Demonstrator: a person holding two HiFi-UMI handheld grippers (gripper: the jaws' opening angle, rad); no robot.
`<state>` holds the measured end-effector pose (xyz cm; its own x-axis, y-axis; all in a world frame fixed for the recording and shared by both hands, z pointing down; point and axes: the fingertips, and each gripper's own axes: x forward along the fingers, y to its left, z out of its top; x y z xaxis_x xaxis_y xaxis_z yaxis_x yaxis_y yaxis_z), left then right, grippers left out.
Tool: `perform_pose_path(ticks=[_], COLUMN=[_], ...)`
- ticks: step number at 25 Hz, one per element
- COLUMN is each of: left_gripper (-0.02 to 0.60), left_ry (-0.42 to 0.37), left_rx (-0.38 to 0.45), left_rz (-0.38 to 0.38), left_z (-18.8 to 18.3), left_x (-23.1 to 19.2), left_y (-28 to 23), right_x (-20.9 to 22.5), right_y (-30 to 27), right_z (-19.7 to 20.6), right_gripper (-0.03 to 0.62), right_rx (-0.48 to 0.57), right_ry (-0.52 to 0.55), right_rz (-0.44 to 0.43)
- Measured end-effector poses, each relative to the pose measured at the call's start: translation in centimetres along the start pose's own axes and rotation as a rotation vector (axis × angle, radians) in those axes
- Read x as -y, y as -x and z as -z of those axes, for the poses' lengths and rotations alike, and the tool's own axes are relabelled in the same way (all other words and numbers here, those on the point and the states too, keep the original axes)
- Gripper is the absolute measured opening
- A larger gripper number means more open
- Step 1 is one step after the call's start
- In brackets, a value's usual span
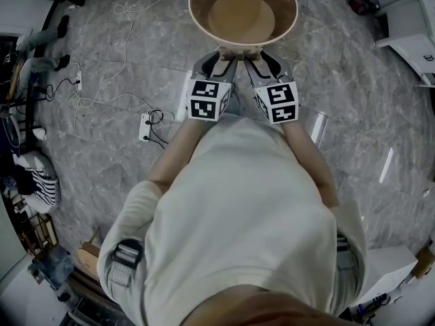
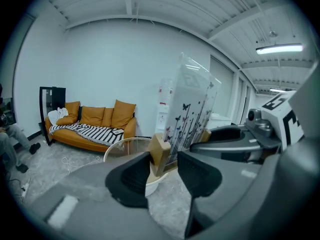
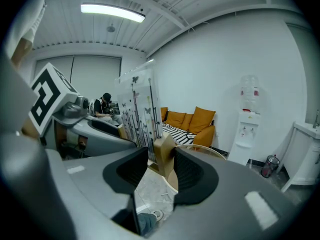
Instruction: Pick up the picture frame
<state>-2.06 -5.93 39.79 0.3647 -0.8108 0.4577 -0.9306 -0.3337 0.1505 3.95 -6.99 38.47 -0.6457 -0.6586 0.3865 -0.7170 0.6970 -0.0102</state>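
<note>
The clear plastic picture frame with black butterflies on it stood up tall. It sat on light wooden blocks, one at each end. The left gripper was clenched on one wooden block, and the clear sheet rose toward 1 o'clock from it. The right gripper looked to be squeezed on the other wooden block, with the sheet going up toward 11 o'clock.

In the head view, the left gripper and right gripper sat side by side, both pointing to 12 o'clock. The frame was straight ahead of them, at the near edge of the round table with the brown top. Its long side ran from 9 o'clock to 3 o'clock, across both grippers. So each hand was just as near to its own end. A lift would likely need both hands to go up together, or the frame could tip.

The head view looked down on the thin top edge, so the frame was very hard to see there. It did show both arms and the table. The gripper views showed the blocks in the jaws and the butterfly sheet. The left gripper view also showed an orange sofa at 9 o'clock. The right gripper view showed a white water cooler at 3 o'clock. No view showed clearly whether the blocks touched the table.
</note>
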Motion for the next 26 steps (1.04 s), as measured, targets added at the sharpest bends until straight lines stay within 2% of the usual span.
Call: perform_pose_path(ticks=[26], left_gripper=[0.173], left_ry=[0.001], left_rx=[-0.003], left_rz=[0.007], left_z=[-0.11], left_x=[-0.41], left_y=[-0.44], right_x=[0.24], right_y=[-0.47], right_z=[0.04], right_gripper=[0.156], right_rx=[0.001], right_ry=[-0.007], right_rz=[0.002])
